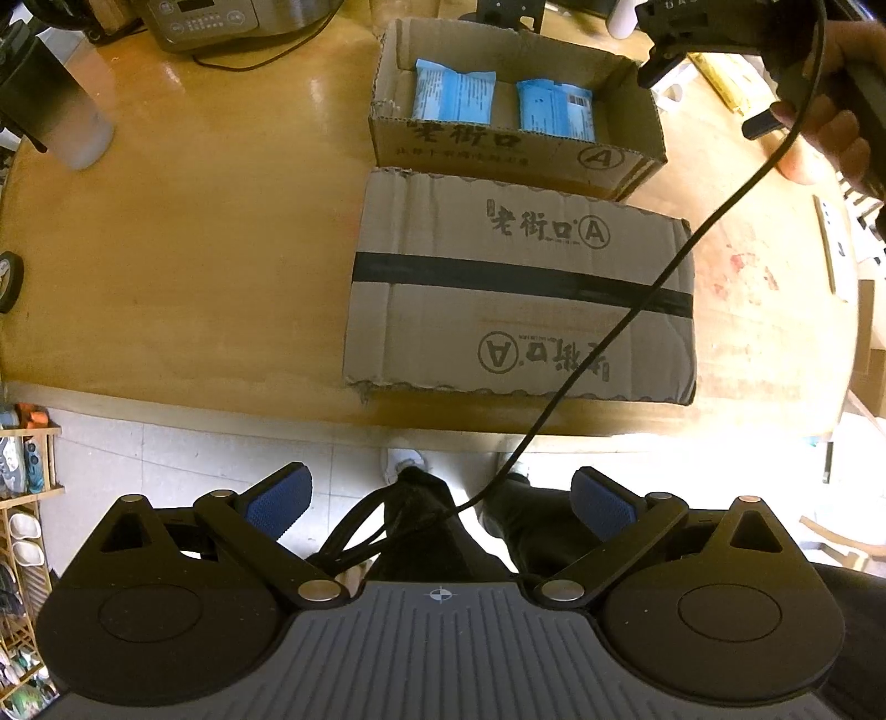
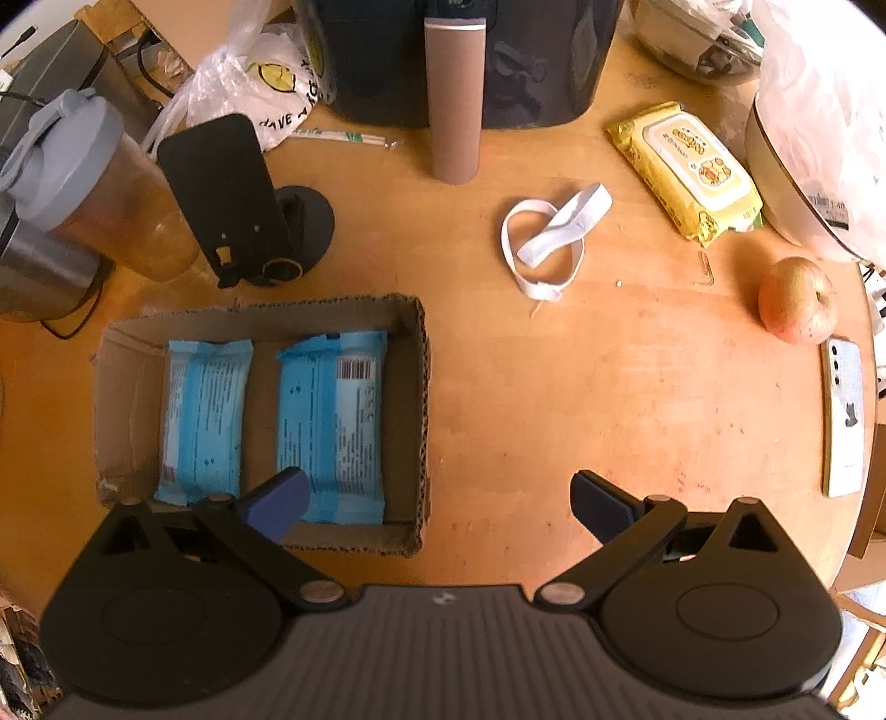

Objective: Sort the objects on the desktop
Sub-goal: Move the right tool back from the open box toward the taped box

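Note:
An open cardboard box (image 2: 410,421) on the wooden table holds two blue packets (image 2: 205,415) (image 2: 332,426); it also shows in the left wrist view (image 1: 498,147). My right gripper (image 2: 437,501) is open and empty, hovering just right of the box's near corner. My left gripper (image 1: 440,501) is open and empty, held back off the table's front edge, above the floor. A closed taped cardboard box (image 1: 520,288) lies in front of the open one. The right gripper's body (image 1: 720,33) shows at the top right of the left wrist view.
On the table lie a white elastic band (image 2: 554,232), a yellow wipes pack (image 2: 686,171), an apple (image 2: 797,302), a white phone (image 2: 844,415), a cardboard tube (image 2: 454,99), a black phone stand (image 2: 238,205) and a lidded bottle (image 2: 83,183). A cable (image 1: 637,310) crosses the closed box.

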Tool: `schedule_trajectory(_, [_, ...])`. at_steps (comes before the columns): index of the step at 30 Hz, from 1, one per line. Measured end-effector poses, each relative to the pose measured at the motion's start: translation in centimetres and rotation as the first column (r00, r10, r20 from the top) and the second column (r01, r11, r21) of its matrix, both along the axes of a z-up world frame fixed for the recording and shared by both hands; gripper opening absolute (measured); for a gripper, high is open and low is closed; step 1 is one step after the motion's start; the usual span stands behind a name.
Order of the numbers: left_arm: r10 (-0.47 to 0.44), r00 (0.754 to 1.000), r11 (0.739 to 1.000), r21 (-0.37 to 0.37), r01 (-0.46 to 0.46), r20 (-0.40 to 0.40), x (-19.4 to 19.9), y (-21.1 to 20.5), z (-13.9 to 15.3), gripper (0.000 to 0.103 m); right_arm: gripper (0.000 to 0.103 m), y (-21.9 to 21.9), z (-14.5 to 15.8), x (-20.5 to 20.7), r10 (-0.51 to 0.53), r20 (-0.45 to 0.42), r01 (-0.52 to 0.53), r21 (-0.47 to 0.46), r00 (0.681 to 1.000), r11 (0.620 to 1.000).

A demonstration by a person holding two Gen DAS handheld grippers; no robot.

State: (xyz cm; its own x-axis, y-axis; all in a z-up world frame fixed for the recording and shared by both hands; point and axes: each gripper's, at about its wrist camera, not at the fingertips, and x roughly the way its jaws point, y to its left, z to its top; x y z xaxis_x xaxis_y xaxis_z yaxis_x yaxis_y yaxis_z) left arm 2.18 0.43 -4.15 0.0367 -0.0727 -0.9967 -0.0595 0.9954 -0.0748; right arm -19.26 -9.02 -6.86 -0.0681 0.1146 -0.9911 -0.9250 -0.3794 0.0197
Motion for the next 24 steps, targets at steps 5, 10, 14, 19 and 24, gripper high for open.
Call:
schedule_trajectory(5, [-0.004, 1.0, 1.0, -0.002, 0.004, -0.001, -0.1, 0.1, -0.1, 0.103, 0.103, -1.5, -0.1, 0.3, 0.013, 0.004, -0.013, -0.004, 1.0, 1.0])
schedule_trajectory(10, [-0.01, 1.0, 1.0, -0.002, 0.01, -0.002, -0.2, 0.1, -0.1, 0.103, 0.103, -3.0, -0.3, 0.7, 0.025, 0.007, -0.025, -0.014, 1.0, 1.0])
schedule_trajectory(14, [-0.017, 1.0, 1.0, -0.001, 0.017, -0.002, -0.2, 0.1, -0.1, 0.103, 0.103, -4.0, -0.4, 1.0, 0.027, 0.011, -0.026, -0.018, 1.0, 0.999])
schedule_trajectory(19, [-0.02, 1.0, 1.0, 0.001, 0.02, -0.003, -0.1, 0.1, -0.1, 0.103, 0.103, -5.0, -0.5, 1.7, 0.013, 0.008, -0.013, -0.02, 1.0, 1.0])
schedule_trajectory(24, [-0.024, 1.0, 1.0, 0.002, 0.024, -0.008, -0.1, 0.1, -0.2, 0.103, 0.103, -6.1, -0.9, 2.2, 0.011, 0.009, -0.01, -0.033, 1.0, 0.999])
